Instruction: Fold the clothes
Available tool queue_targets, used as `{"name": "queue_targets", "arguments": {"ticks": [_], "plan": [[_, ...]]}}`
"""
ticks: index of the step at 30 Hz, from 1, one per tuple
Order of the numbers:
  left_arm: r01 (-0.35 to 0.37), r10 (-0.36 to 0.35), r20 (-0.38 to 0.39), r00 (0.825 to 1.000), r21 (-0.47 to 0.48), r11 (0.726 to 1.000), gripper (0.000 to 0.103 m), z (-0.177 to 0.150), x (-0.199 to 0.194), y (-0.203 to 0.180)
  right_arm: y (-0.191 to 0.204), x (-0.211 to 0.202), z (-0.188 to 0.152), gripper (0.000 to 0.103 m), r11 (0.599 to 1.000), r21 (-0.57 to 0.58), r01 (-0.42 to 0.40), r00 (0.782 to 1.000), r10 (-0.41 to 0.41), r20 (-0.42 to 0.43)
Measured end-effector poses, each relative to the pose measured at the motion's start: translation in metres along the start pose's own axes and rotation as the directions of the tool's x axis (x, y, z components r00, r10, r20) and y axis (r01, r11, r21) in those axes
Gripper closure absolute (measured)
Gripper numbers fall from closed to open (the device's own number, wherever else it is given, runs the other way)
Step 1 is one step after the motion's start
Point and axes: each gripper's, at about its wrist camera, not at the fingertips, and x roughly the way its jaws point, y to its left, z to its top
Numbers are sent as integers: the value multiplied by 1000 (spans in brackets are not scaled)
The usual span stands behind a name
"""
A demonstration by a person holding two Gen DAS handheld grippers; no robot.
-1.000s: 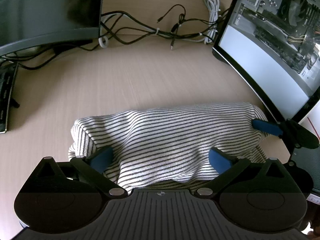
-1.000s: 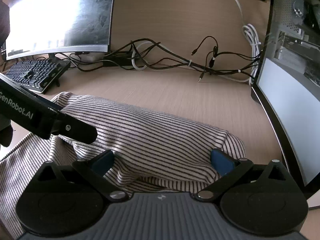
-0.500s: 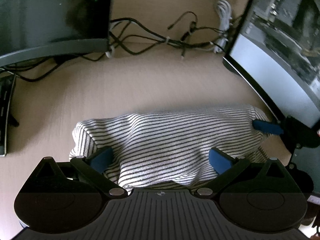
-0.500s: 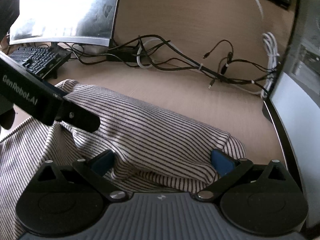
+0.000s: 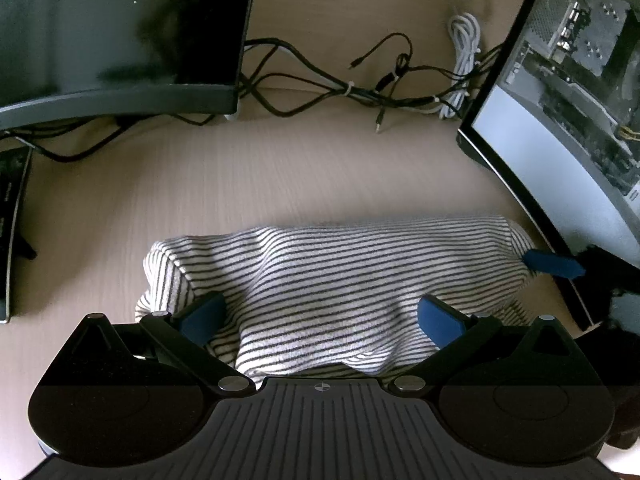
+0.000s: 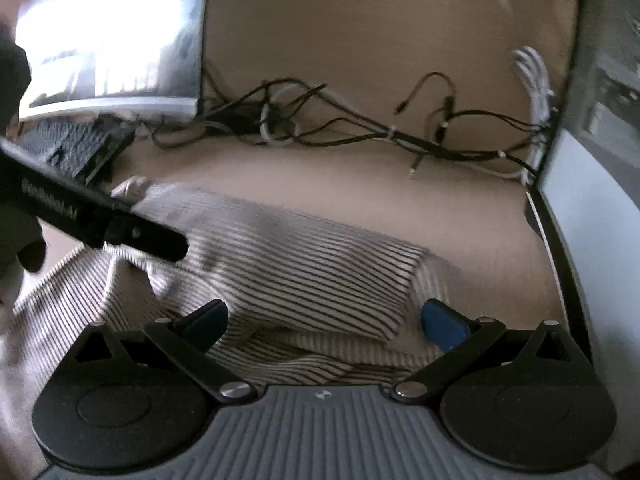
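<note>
1. At the far left of the left wrist view a keyboard point(image 5: 12, 224) edge lies on the wooden desk point(image 5: 280, 176), under a dark monitor point(image 5: 120, 28).
2. The left gripper point(image 5: 320, 316) has its blue pads spread wide, one on each side of a raised bulge of the striped garment point(image 5: 340, 276) — the jaws stand apart and pinch nothing.
3. The striped garment lies on the desk in a long folded roll running left to right, directly in front of both grippers.
4. Behind it, a tangle of black and white cables point(image 5: 360, 88) runs along the back of the desk.
5. At the right a second monitor point(image 5: 560, 120) leans in, lit — just beside the garment's right end.
6. In the blurred right wrist view the right gripper point(image 6: 324, 320) is likewise spread wide, its pads point(image 6: 444, 326) flanking the cloth's near fold without clamping it.
</note>
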Motion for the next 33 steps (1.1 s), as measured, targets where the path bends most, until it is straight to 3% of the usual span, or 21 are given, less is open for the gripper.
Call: {"name": "queue_targets", "arguments": {"ticks": [4,7,9,12,14,16,18,21,33], "plan": [[-6,6,3,1000,-1,1000,0,0,0,-1,-6,-16,10,0,999,13,33,998,-34,58],[-10,10,4,1000,2,1000,0,0,0,-1,-19,-25,22,0,995,97,20,994,-30,106],[-13,13,7,1000,6,1000,0,-1,0,-1,-36,-27,29,0,968,244,-57,991,25,132],[-23,23,5,1000,16,1000,0,-2,0,-3,-48,-16,30,0,894,422,-149,986,102,132],[-26,26,4,1000,20,999,0,-2,0,-3,-43,-3,26,0,872,456,-179,983,144,110],[-27,27,3,1000,23,999,0,-2,-1,-4,-34,8,17,0,887,440,-144,990,127,69],[-40,40,0,999,47,998,0,-3,-1,-7,-18,14,11,0,928,364,-80,996,64,56],[-54,54,-1,999,69,996,0,-3,-3,-10,-13,15,9,0,936,346,-63,998,49,48],[-59,57,24,998,50,997,0,-3,-29,-7,-18,16,8,0,931,348,-108,994,108,20]]}}
